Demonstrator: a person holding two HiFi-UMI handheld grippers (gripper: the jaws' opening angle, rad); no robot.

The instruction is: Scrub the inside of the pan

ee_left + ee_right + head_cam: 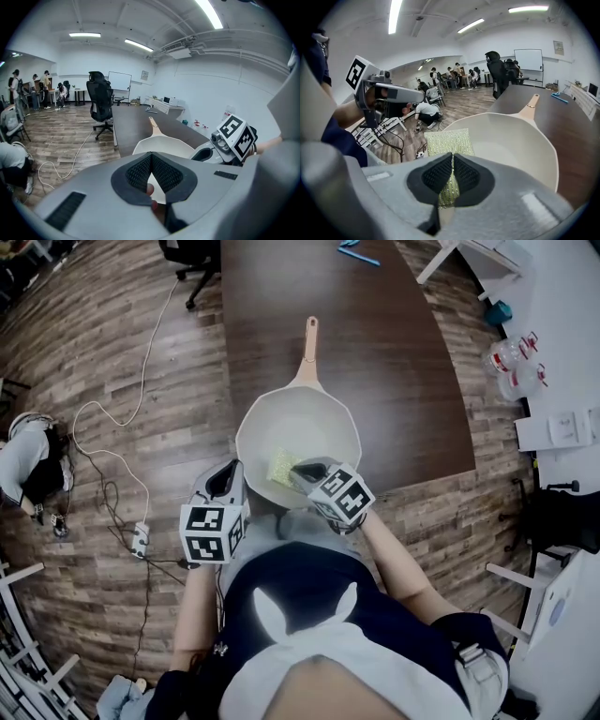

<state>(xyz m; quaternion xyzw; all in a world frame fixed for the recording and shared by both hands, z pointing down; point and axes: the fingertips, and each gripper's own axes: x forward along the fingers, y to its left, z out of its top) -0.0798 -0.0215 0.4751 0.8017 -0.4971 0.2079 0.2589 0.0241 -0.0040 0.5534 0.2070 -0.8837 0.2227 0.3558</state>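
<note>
Right claw (453, 161) pinches yellow sponge (449, 140) inside pan (520, 145)

A blue thing (356, 253) lies at the far edge of the brown table (375, 362). A black chair (192, 259) stands by its far left corner. A white cord (141, 381) crosses the wood floor (84, 343).

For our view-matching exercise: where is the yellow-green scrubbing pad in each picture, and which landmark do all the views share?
Head view: scrubbing pad inside the pan, near side, in the right gripper.
Left gripper view: not in it.
Right gripper view: centre, between the shut jaws.
Shared landmark: the pan's tan handle.
</note>
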